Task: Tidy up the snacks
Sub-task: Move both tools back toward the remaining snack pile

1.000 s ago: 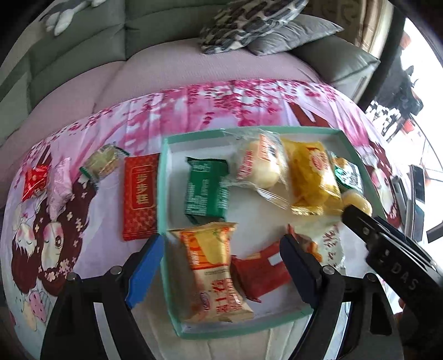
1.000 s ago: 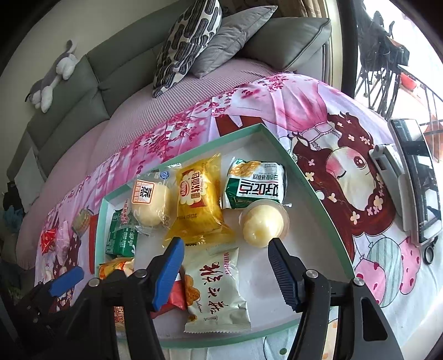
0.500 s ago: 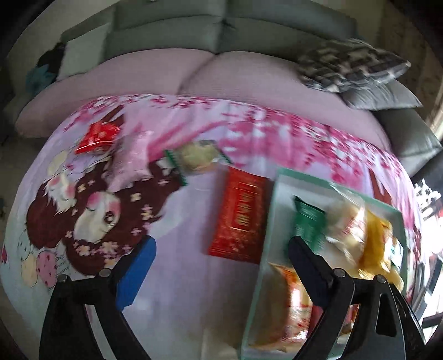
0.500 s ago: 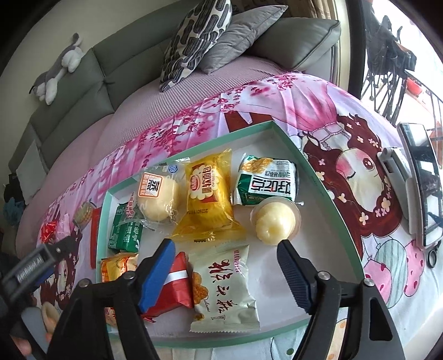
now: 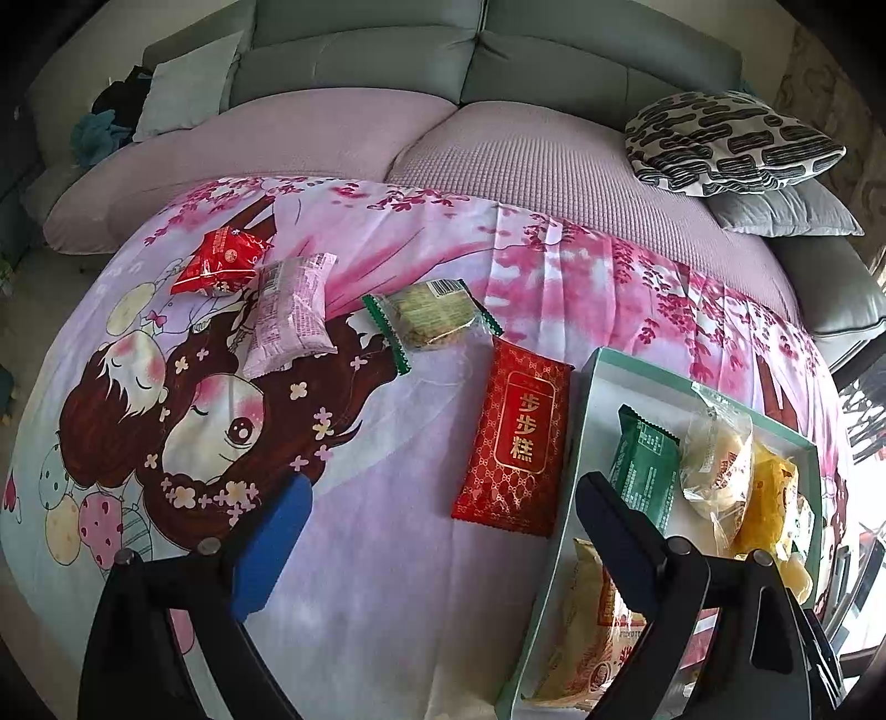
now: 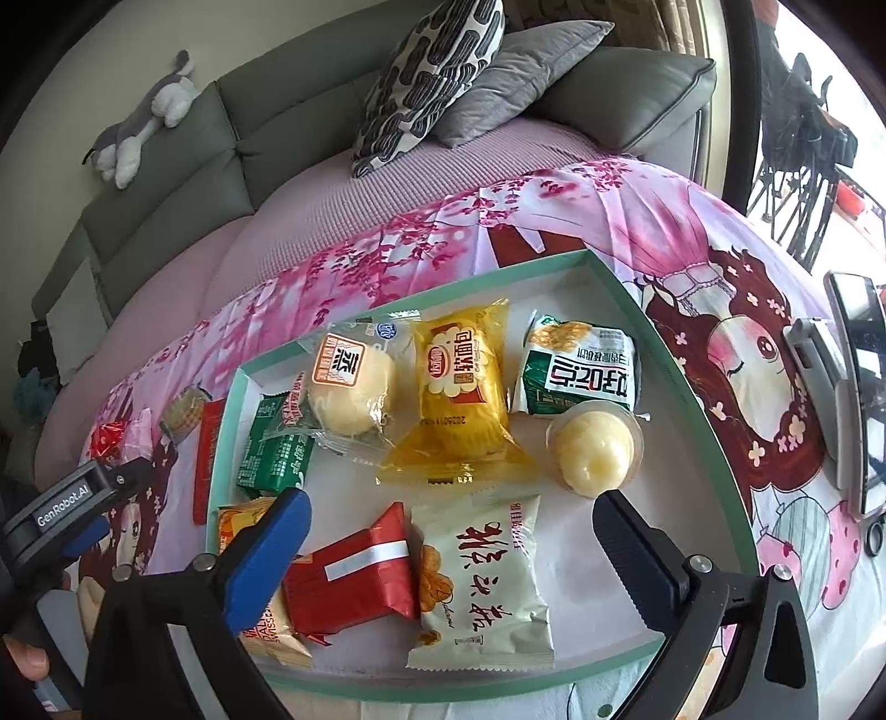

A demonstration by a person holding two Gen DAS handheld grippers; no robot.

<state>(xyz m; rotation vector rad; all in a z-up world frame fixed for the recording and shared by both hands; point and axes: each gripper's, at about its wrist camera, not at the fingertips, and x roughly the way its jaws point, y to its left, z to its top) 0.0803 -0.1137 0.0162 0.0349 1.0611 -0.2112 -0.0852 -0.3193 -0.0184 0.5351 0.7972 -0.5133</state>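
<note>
I hold the left gripper (image 5: 437, 531) wide open and empty above the cloth (image 5: 360, 554) beside the red packet (image 5: 518, 440) lying just outside the tray (image 6: 626, 288), right gripper (image 6: 451, 543) likewise agape, empty, over tray snacks.

A home living room: a green sofa (image 5: 360, 50) with cushions (image 5: 731, 144), a plush toy (image 6: 144, 119) on its back, a cartoon-print cloth (image 5: 166, 421).
</note>
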